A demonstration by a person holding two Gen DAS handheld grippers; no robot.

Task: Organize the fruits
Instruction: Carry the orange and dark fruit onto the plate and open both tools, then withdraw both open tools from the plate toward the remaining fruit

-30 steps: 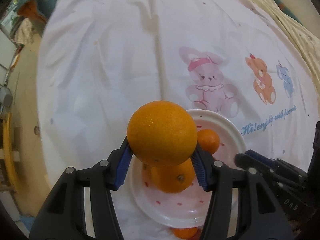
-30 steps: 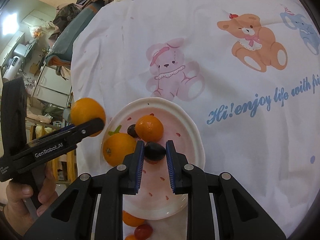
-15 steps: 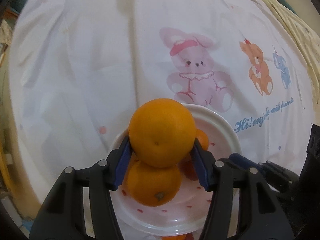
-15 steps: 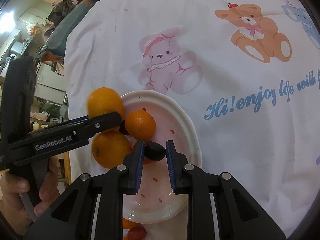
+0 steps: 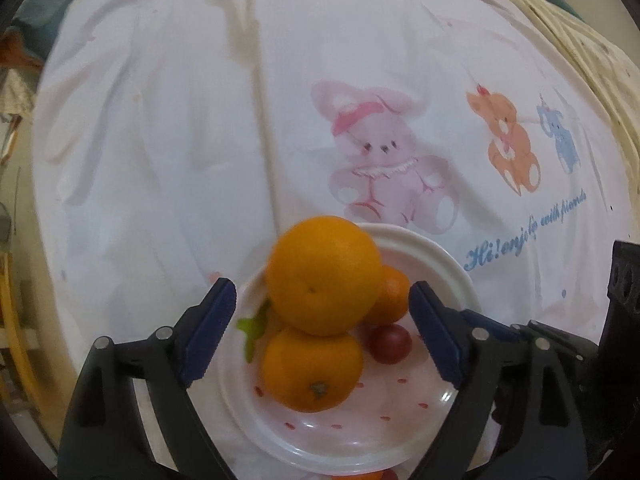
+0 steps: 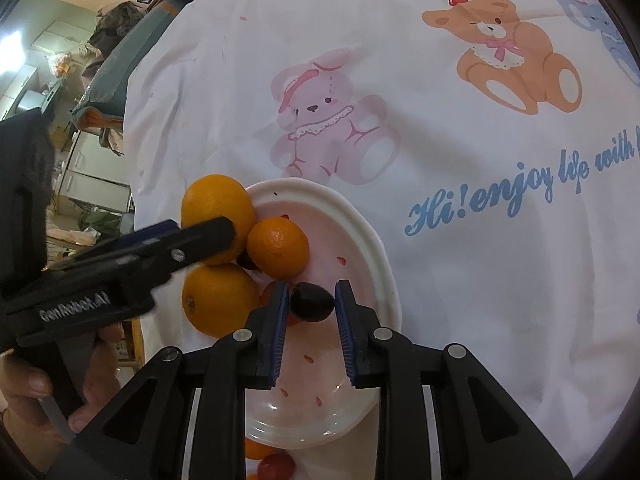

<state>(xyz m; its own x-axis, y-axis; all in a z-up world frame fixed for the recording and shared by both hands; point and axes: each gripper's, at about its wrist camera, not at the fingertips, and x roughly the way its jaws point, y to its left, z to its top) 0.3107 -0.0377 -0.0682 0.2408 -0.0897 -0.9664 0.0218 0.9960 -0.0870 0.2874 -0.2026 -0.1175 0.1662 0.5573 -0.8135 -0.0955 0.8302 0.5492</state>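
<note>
Two views. Left wrist: left gripper (image 5: 320, 320) pointed steeply down over the white plate (image 5: 432, 436), jaws opening and already wide, blue pads clear of the big orange (image 5: 323, 275) on both sides. That orange sat on a second orange (image 5: 313, 370) at the plate's left side, with a smaller orange (image 5: 390, 300) behind-right and a red grape (image 5: 390, 343) just beside it. Plate lay on a white cloth (image 5: 180, 140) printed with a pink bunny (image 5: 384, 176). Right wrist: right gripper (image 6: 309, 308) over the same plate (image 6: 360, 216), jaws opening but narrow, a dark grape (image 6: 312, 302) between the pads; small gap on the right pad, contact on the left pad couldn't be told. Left gripper (image 6: 200, 236) came in from the left across the big orange (image 6: 216, 204), a hand (image 6: 32, 392) on its handle. One more red grape (image 6: 276, 465) and an orange piece (image 6: 256, 450) lay off the plate's near edge
</note>
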